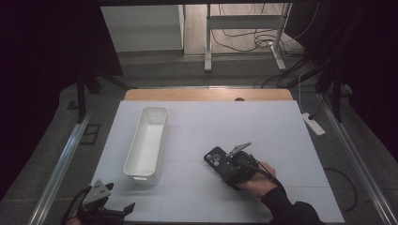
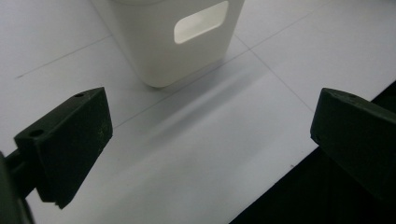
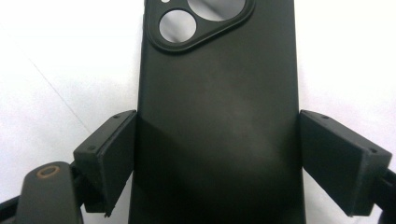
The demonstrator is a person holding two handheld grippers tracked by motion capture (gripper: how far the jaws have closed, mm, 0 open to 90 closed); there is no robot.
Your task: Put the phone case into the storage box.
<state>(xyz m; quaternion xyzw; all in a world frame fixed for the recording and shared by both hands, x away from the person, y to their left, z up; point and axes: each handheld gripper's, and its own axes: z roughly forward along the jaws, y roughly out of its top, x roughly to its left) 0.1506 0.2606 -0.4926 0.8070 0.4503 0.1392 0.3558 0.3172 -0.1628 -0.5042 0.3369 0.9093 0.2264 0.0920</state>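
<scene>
Right tool [image 3: 217, 154] clamps a black, matte smartphone [image 3: 219, 121] by its long edges; the pick-up step seems in hand.

Nearest, the left tool [image 2: 210, 144] idles wide apart and empty at the white-covered desk's [image 1: 244, 126] front corner, facing the handle end of the long white plastic bin [image 1: 146, 140]. The phone lies camera-side up at the desk's middle right, apart from the bin. Likely next: lift and carry it leftward; nothing stands between.

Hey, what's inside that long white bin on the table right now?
The white bin looks empty: the high view shows bare white floor along most of its length. The near wall hides a strip at the near end, so that corner cannot be checked.
</scene>
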